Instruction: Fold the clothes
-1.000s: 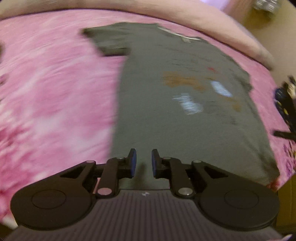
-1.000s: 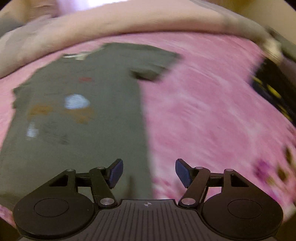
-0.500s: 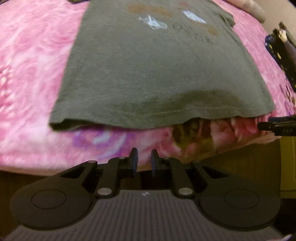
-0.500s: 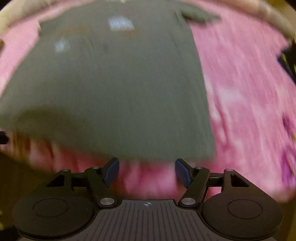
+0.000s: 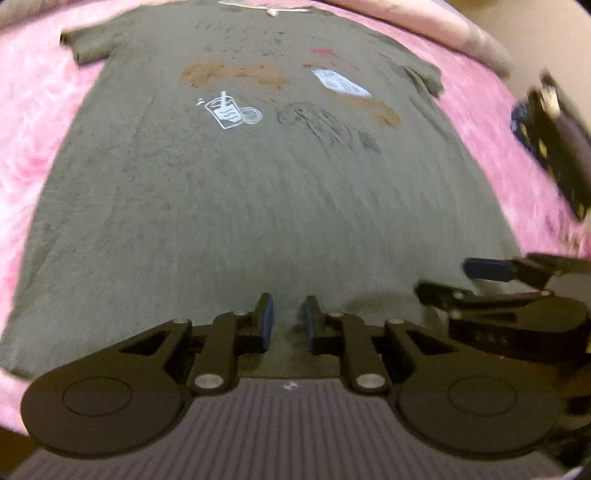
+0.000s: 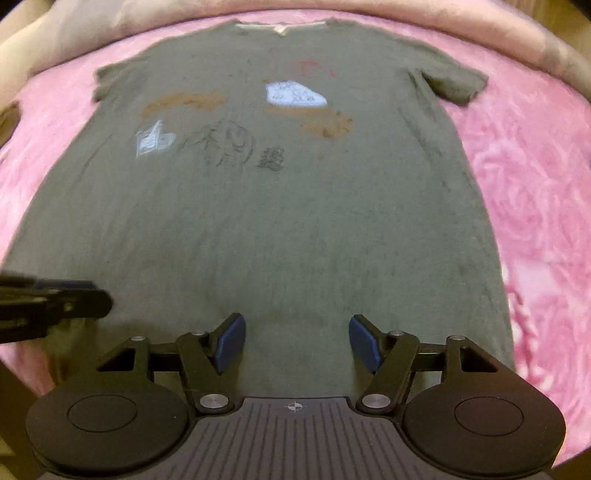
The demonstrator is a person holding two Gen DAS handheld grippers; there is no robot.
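A grey T-shirt (image 5: 258,203) (image 6: 277,221) with brown, white and black prints lies flat and face up on a pink blanket (image 5: 33,110) (image 6: 535,184), collar at the far end. Low over the middle of its near hem, my left gripper (image 5: 288,321) points down; its jaws are opening from a narrow gap and no cloth is pinched between them. My right gripper (image 6: 297,339) stands open wide over the hem further right, with nothing in it. Each gripper shows at the edge of the other's view: the right gripper (image 5: 465,280) and the left gripper (image 6: 74,295).
A pale pink bolster (image 6: 147,22) (image 5: 424,22) runs along the far side of the bed. A dark item with yellow spots (image 5: 554,147) lies on the blanket right of the shirt. The bed's near edge is just under the grippers.
Both grippers have come forward from beyond the bed's edge to over the shirt's hem and drawn closer together. The left jaws stand slightly wider; the right jaws are unchanged.
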